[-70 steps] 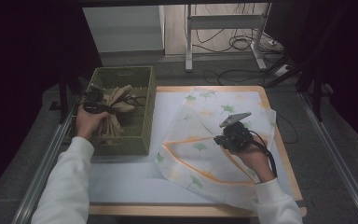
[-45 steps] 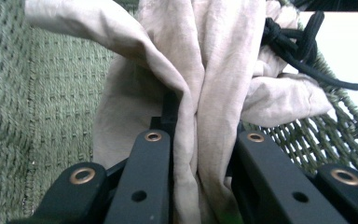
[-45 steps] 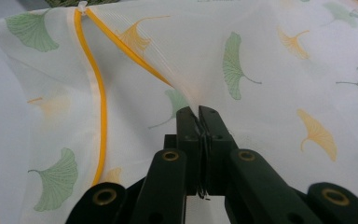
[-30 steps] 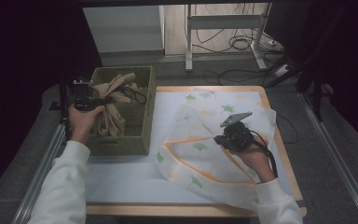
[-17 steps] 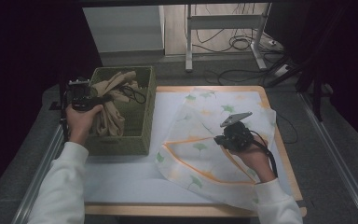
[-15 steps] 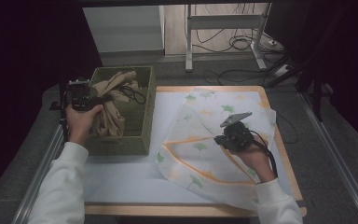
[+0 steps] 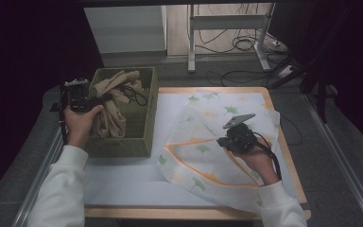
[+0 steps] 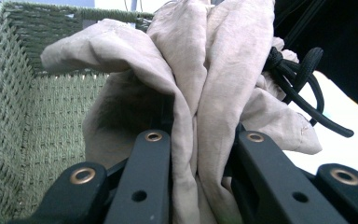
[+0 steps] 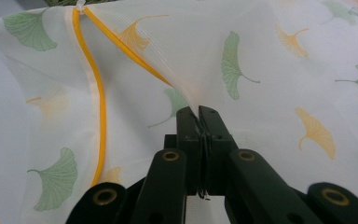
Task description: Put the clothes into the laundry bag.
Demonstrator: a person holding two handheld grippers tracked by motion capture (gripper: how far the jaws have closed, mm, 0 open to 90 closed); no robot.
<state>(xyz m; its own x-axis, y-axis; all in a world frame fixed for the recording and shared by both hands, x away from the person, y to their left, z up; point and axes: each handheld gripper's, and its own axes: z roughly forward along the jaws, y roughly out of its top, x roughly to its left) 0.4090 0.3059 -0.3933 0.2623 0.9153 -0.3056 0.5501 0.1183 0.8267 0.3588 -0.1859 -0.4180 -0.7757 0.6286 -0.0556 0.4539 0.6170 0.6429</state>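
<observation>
A beige cloth with a black cord rises bunched out of a green woven basket at the table's left. My left gripper is over the basket's left rim, shut on a fold of that cloth; the cord hangs to the right, and the basket wall stands behind. A white sheer fabric printed with ginkgo leaves and edged in orange lies to the right. My right gripper is shut on a raised fold of the fabric, pinched at the jaw tips.
A white mat covers the wooden tabletop. Metal rails run along both sides of the table. Beyond the far edge stand a desk frame and loose floor cables.
The left hand has come up out of the basket and moved left to its rim, drawing the beige cloth up with it. The right hand has held still on the fabric.
</observation>
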